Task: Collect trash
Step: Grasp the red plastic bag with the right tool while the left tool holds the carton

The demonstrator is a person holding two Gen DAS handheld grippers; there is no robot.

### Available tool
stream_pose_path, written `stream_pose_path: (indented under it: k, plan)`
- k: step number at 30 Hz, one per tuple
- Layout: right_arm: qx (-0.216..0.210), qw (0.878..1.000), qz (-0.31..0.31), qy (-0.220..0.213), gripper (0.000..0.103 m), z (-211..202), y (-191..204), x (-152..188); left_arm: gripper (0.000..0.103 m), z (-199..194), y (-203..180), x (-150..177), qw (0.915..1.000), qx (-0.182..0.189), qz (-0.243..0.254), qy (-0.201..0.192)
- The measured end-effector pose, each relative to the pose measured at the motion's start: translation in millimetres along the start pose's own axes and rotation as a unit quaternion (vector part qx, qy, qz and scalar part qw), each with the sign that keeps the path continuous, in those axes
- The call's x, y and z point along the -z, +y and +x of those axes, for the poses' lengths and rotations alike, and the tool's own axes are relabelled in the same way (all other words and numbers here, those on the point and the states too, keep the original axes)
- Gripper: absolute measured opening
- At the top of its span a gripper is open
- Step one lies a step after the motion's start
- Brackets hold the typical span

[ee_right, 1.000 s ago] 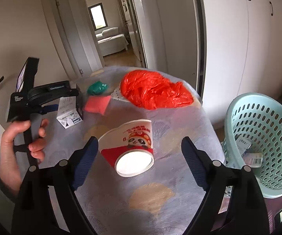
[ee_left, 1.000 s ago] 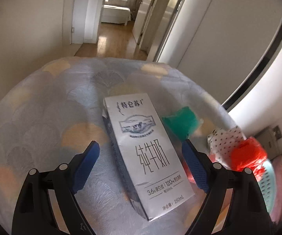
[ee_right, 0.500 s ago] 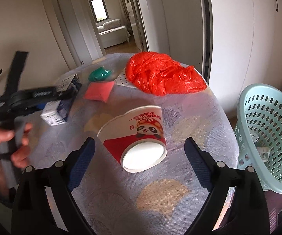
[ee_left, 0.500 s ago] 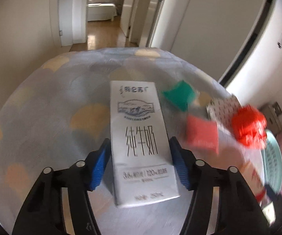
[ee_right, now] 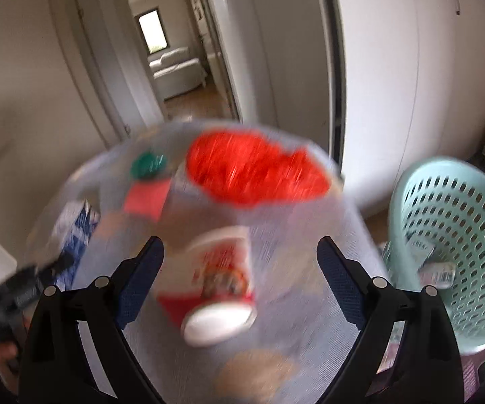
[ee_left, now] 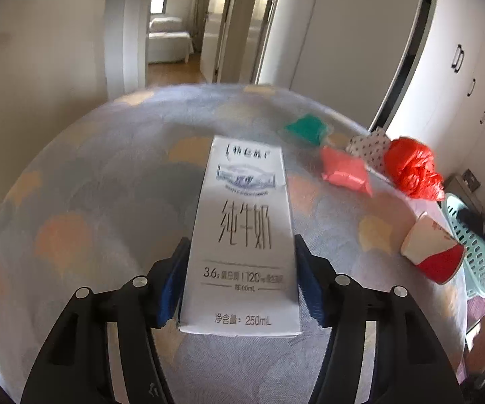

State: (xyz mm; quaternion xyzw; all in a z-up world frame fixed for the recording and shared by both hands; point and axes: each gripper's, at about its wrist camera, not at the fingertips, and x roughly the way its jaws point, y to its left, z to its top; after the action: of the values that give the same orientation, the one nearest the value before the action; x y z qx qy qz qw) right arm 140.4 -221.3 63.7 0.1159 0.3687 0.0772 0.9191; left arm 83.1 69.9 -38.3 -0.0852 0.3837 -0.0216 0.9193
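My left gripper [ee_left: 239,282] is shut on a white milk carton [ee_left: 242,232] with black lettering, its blue pads pressed on both long sides; the carton looks lifted off the round table [ee_left: 107,181]. In the right wrist view the carton [ee_right: 74,229] shows at the left with the left gripper's black body below it. My right gripper [ee_right: 239,269] is open, its fingers spread on either side of a red and white paper cup [ee_right: 219,289] lying on its side, without touching it. The right view is blurred. The cup also shows in the left wrist view [ee_left: 431,252].
A red plastic bag [ee_right: 256,171], a pink packet [ee_right: 146,198], a green wad [ee_right: 148,165] and a dotted wrapper [ee_left: 367,148] lie on the far side of the table. A mint laundry basket [ee_right: 461,242] with some trash inside stands on the floor at the right.
My left gripper closed on the milk carton and raised it, turning right. My right gripper moved forward over the cup, which now lies between its open fingers.
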Motion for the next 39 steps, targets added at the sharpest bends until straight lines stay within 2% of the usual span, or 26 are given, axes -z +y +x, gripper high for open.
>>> stream_pose_path:
  k: [4,7,11,19,20,21,22,24,25,27,32,39]
  plan:
    - [0.024,1.000,-0.017,-0.010,0.088,18,-8,-32,0.058,1,-6,0,0.9999,-0.003,0.012,-0.010]
    - [0.002,0.998,-0.061,0.003,0.088,37,1,-46,0.058,5,-5,-1,0.9999,-0.004,0.008,-0.005]
    - [0.047,0.992,-0.116,-0.009,0.088,49,24,-54,0.058,6,1,-3,1.0000,0.003,-0.007,-0.004]
    - [0.008,0.997,-0.051,0.054,0.088,89,2,-49,0.058,5,0,-2,1.0000,0.003,-0.004,-0.007]
    - [0.007,0.997,-0.052,0.058,0.085,91,1,-48,0.058,6,-1,-2,1.0000,0.003,-0.001,-0.006]
    - [0.008,0.997,-0.056,0.057,0.075,91,1,-47,0.057,7,-1,-2,1.0000,0.002,0.001,-0.004]
    - [0.008,0.997,-0.057,0.056,0.071,90,3,-46,0.056,7,-1,-2,1.0000,0.002,0.002,-0.003]
    - [0.007,0.997,-0.062,0.055,0.055,86,5,-46,0.056,6,-2,-3,1.0000,0.003,0.004,-0.004]
    - [0.008,0.996,-0.067,0.053,0.051,84,9,-43,0.056,6,-2,-3,1.0000,0.003,0.004,-0.005]
    - [0.012,0.996,-0.079,0.041,0.036,77,13,-40,0.056,4,-1,-3,0.9999,0.004,0.004,-0.010]
    - [0.039,0.992,-0.118,0.008,0.023,58,26,-33,0.055,3,-2,-3,0.9999,0.001,0.007,-0.015]
    - [0.037,0.993,-0.106,-0.045,0.022,9,29,-34,0.053,-11,-5,-1,0.9987,0.014,0.016,-0.046]
